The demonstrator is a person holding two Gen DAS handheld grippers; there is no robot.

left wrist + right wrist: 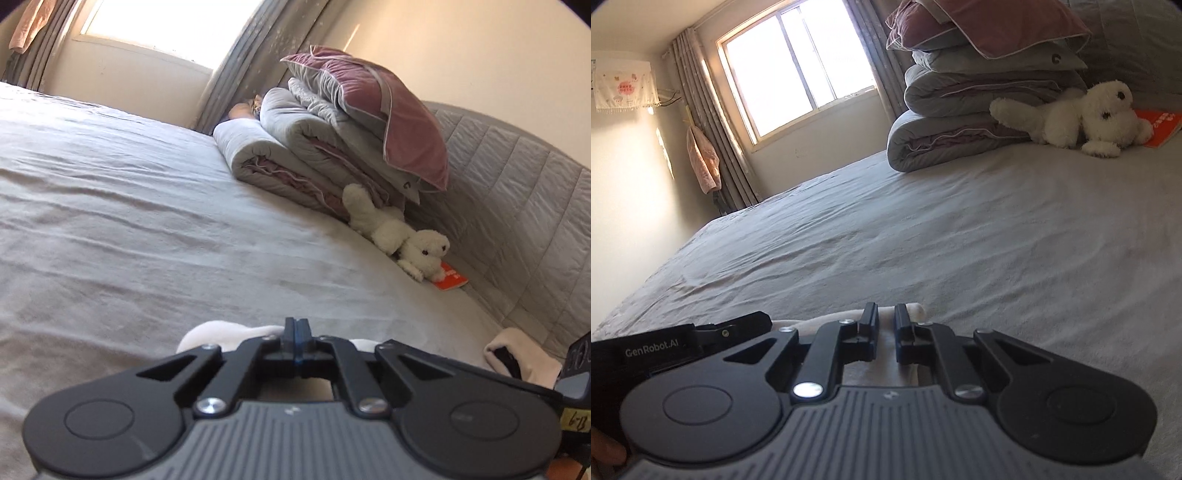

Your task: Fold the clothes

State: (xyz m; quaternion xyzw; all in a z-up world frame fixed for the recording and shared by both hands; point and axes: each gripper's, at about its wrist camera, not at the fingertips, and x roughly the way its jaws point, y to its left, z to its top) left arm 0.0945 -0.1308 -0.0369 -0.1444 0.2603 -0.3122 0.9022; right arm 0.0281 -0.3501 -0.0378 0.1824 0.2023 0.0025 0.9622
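Left gripper (296, 326) pressed together over a white garment (218, 334); right gripper (886, 317) pinches pale folded cloth (886, 314). Both lie at the near edge of the bed sheet (960, 229), open beyond. Cloth's long axis: cannot tell.

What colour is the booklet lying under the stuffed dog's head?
Orange-red with white lettering; the booklet shows best in the left wrist view, beside the stuffed dog.
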